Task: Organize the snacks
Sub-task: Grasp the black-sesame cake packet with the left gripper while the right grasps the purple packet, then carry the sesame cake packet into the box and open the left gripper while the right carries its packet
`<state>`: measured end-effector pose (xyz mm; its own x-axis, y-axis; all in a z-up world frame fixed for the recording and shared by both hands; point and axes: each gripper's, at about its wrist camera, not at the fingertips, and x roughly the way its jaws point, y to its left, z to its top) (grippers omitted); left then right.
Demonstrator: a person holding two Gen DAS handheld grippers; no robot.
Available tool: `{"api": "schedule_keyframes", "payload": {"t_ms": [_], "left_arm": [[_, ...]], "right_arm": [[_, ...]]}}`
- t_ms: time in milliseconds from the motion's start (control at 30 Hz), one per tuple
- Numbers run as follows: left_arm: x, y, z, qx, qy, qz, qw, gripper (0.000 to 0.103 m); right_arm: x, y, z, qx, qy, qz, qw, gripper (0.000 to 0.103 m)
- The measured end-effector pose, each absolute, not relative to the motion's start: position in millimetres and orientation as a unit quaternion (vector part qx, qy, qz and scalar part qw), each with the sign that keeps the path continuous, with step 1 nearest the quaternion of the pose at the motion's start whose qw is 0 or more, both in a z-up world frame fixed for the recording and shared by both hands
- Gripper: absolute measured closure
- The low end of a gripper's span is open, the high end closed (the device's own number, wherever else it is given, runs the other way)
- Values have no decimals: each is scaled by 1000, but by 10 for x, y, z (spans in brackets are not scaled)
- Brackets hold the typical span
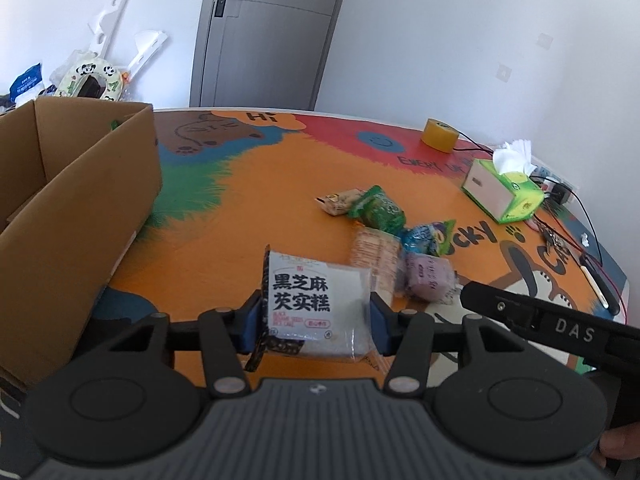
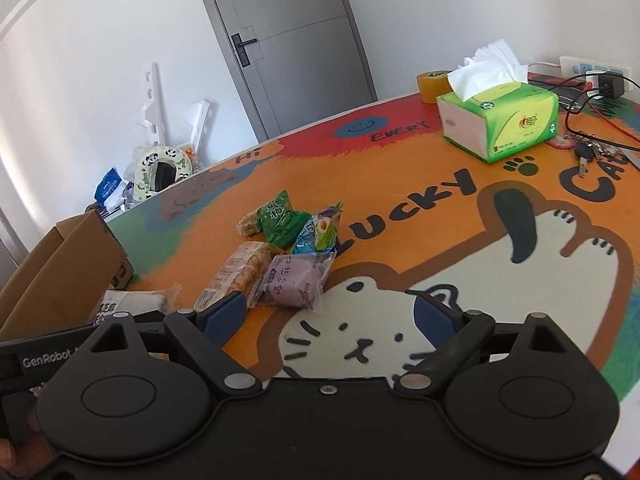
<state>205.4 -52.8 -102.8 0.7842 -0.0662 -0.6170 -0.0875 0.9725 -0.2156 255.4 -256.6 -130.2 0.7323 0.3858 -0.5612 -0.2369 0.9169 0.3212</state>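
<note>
My left gripper (image 1: 316, 316) is shut on a white black-sesame cake packet (image 1: 310, 304) and holds it above the table, right of the open cardboard box (image 1: 72, 216). The packet also shows in the right wrist view (image 2: 132, 304). My right gripper (image 2: 332, 314) is open and empty, just in front of the snack pile. The pile holds a purple packet (image 2: 294, 280), an orange cracker pack (image 2: 236, 272), a blue-green packet (image 2: 320, 234), a green packet (image 2: 280, 220) and a beige packet (image 2: 250, 224). The pile also shows in the left wrist view (image 1: 384, 240).
A green tissue box (image 2: 500, 120), a yellow tape roll (image 2: 432, 84), keys (image 2: 588, 152), cables and a power strip (image 2: 592, 70) stand at the table's far right. The cardboard box (image 2: 60, 264) sits at the left edge. Clutter lies on the floor by the door.
</note>
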Motion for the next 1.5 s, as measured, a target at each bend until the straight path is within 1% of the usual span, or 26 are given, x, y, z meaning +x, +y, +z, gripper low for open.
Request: {"api": "schedule_keyframes", "payload": {"t_ms": [367, 500, 567, 667, 700, 733, 767, 1133, 1500], "left_arm": [[2253, -345, -1102, -135, 338, 22, 931, 51], [2313, -316, -1110, -137, 341, 24, 930, 51], [2329, -323, -1111, -135, 343, 25, 929, 51], [2322, -339, -1103, -132, 344, 25, 929, 51], [2313, -344, -1098, -132, 344, 25, 929, 51], [2302, -348, -1091, -132, 343, 25, 930, 51], [2291, -352, -1082, -131, 342, 25, 930, 51], [2080, -430, -928, -123, 323, 20, 938, 51], [1750, -399, -626, -120, 283, 20, 951, 51]], "right_arm": [[2869, -2210, -1369, 88, 332, 161, 925, 16], [2942, -2113, -1406, 82, 337, 157, 925, 20], [2962, -2084, -1424, 80, 339, 157, 924, 23], [2950, -2061, -1427, 83, 336, 169, 923, 32], [2938, -2067, -1420, 85, 336, 172, 922, 41], [2927, -2078, -1410, 84, 336, 169, 923, 59], [2928, -2088, -1416, 80, 342, 164, 922, 63], [2656, -2300, -1378, 102, 329, 161, 925, 66], [2361, -2302, -1042, 110, 283, 181, 935, 67]]}}
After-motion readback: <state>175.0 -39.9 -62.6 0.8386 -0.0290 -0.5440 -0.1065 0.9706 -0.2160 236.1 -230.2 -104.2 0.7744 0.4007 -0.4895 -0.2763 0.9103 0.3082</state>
